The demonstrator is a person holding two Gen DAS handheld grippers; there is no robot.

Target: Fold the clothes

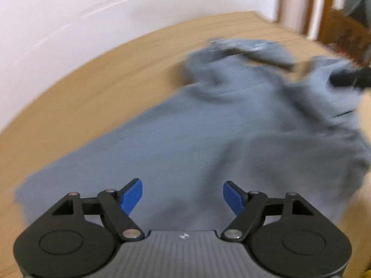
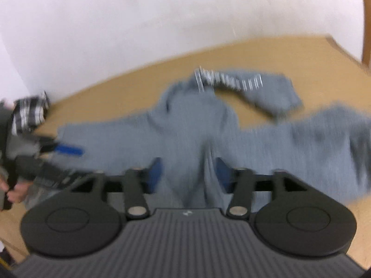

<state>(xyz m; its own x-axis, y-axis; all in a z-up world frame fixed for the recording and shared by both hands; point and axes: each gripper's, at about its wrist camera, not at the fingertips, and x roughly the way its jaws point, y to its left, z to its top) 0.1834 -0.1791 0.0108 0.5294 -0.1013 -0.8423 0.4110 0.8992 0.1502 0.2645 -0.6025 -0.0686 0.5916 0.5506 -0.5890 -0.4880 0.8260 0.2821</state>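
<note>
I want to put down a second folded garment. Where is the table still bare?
Bare wood lies between the grey garment and the white wall, on the table. A small bare gap shows beside its striped cuff. The near middle is crowded: cloth under both open grippers.

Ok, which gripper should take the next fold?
Right, probably. The right gripper hovers open with a raised ridge of the grey garment between its jaws. The left gripper is open over flat cloth.
</note>
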